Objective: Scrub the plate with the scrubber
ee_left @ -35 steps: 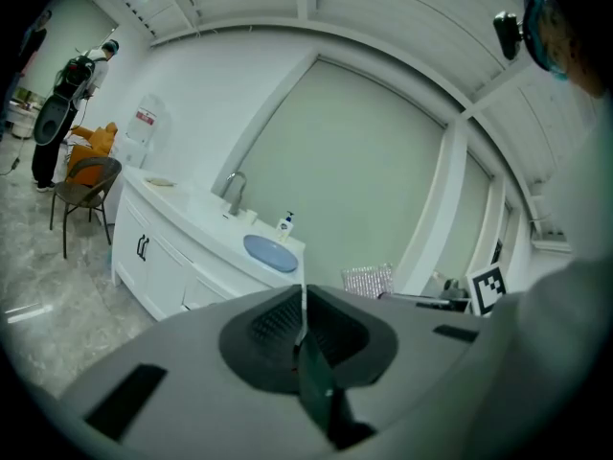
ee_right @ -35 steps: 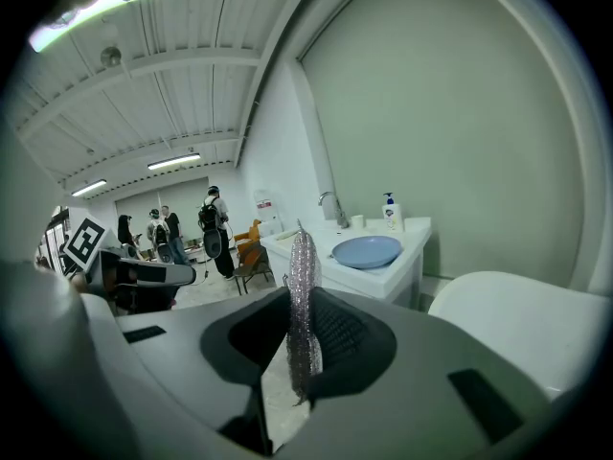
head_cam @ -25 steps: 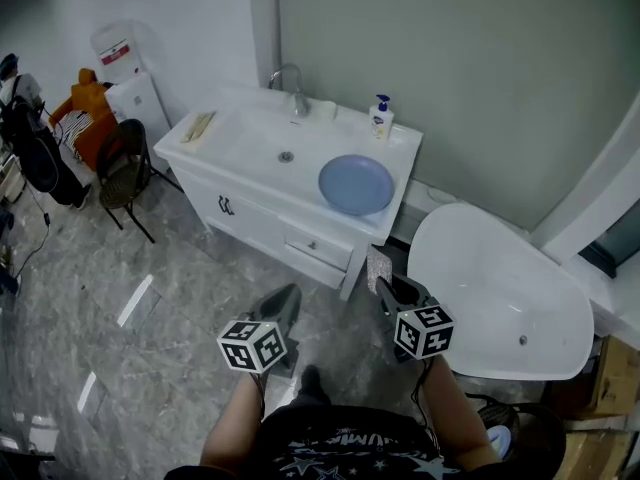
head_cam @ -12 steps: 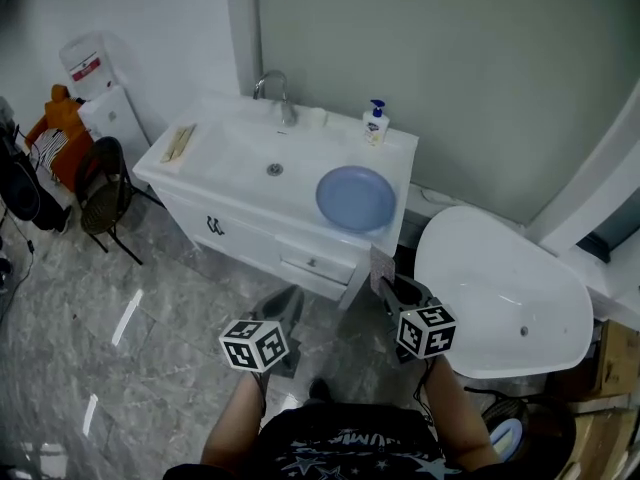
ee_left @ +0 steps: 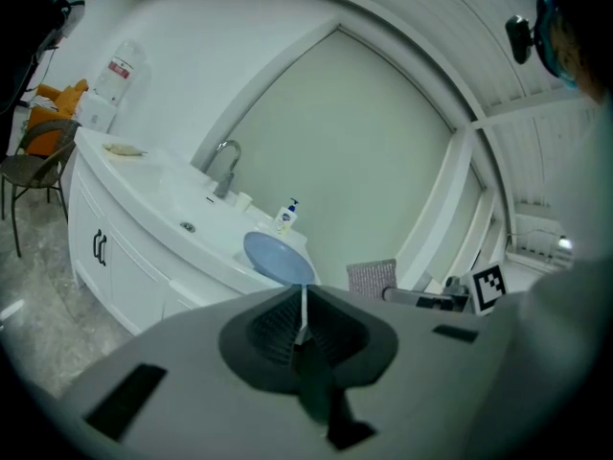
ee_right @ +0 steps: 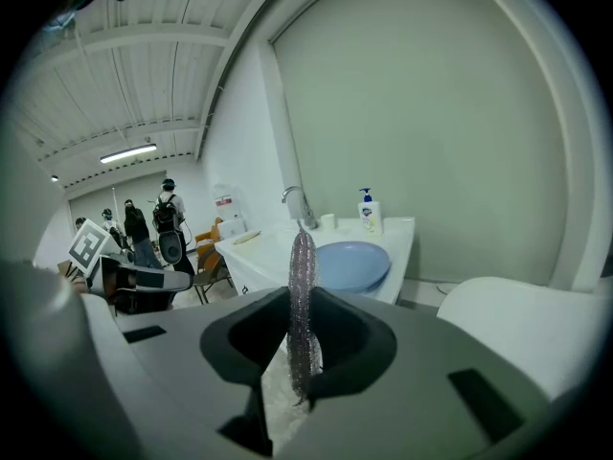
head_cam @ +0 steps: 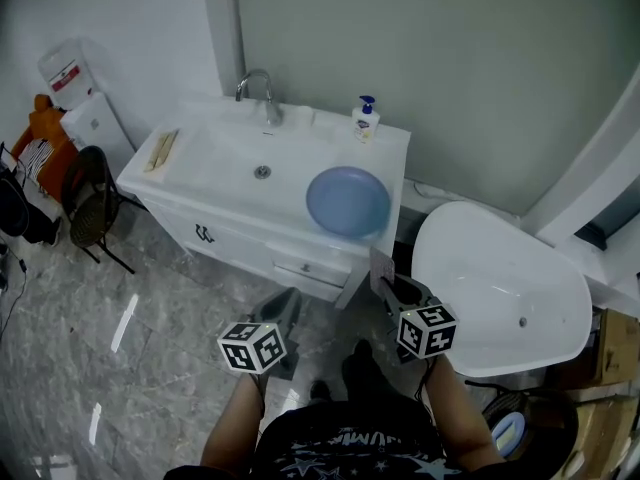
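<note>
You're short of the vanity (head_cam: 175,183), so the step in hand looks like the approach, and nothing has been scrubbed yet. The blue plate (head_cam: 347,200) lies flat on the countertop, to the right of the sink basin (head_cam: 235,158) and not in it. It is well apart from both grippers.

Your right gripper (head_cam: 390,290) is clamped on the scrubber (ee_right: 302,266), a thin glittery pad that stands on edge between the jaws. Your left gripper (ee_left: 303,305) has its jaws pressed together with nothing in them.

To do this well, tip your right wrist as you arrive so the pad's broad face meets the plate, not its edge. The plate sits close to the counter's near right corner and will probably slide under pressure, so open the left jaws and pinch its rim, or brace against it, before you rub.

The plate looks empty, and so does the basin, apart from its drain. A soap dispenser (head_cam: 365,118) stands at the far edge. The white bathtub (head_cam: 500,288) on the right holds nothing I can see.
</note>
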